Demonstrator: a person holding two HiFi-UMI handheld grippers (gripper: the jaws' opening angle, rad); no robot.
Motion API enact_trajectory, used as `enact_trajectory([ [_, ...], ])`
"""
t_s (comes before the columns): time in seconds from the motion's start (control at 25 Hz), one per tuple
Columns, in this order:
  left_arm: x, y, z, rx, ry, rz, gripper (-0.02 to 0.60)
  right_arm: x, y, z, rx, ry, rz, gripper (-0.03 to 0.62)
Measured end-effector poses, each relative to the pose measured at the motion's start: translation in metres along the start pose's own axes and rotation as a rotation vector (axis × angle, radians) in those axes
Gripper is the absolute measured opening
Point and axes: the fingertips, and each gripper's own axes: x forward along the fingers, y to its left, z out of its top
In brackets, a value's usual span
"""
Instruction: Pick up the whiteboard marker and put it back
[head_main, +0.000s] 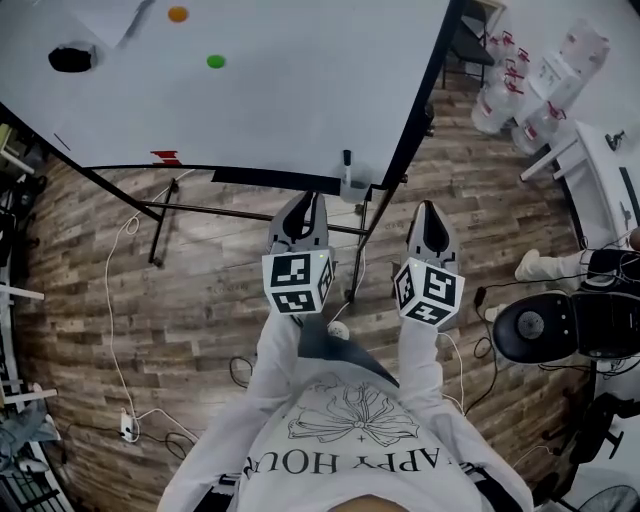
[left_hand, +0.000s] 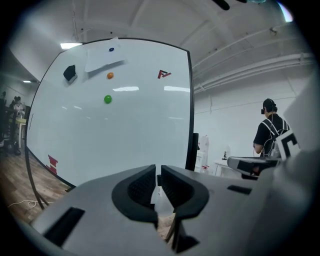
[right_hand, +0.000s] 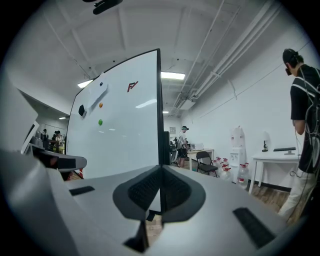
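Observation:
A black whiteboard marker (head_main: 346, 160) stands upright in a small clear holder (head_main: 353, 186) at the lower right corner of the whiteboard (head_main: 250, 90). Both grippers hang level in front of the board's lower edge, short of the marker. The left gripper (head_main: 308, 200) is just left of and below the holder, its jaws shut with nothing between them (left_hand: 156, 181). The right gripper (head_main: 430, 207) is to the right of the board's corner, pads together and empty (right_hand: 160, 192). The board fills the left gripper view (left_hand: 115, 120) and shows edge-on in the right gripper view (right_hand: 125, 135).
On the board are a green magnet (head_main: 215, 62), an orange magnet (head_main: 178, 14) and a black eraser (head_main: 70, 58). The board's metal stand (head_main: 160, 215) and cables cross the wooden floor. Water jugs (head_main: 515, 95), a white table (head_main: 610, 175) and a black chair (head_main: 560, 325) are at right; a person (left_hand: 272, 135) stands beyond.

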Motion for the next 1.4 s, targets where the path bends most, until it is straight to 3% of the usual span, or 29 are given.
enact_trajectory([
  [0.28,0.040,0.009,-0.007,-0.011,0.032,-0.033,0.014,0.033,-0.002,-0.004,0.006,0.013,-0.018,0.009],
  [0.4,0.060,0.013,-0.010,-0.015,0.052,-0.064,0.067,0.050,-0.006,-0.005,0.012,0.018,-0.043,0.009],
  [0.8,0.116,0.023,-0.028,-0.022,0.139,-0.142,0.107,0.085,-0.001,-0.005,0.011,0.027,-0.091,0.009],
  [1.4,0.172,0.010,-0.068,0.011,0.283,-0.199,0.112,0.097,-0.016,-0.018,0.016,0.071,-0.150,0.009],
])
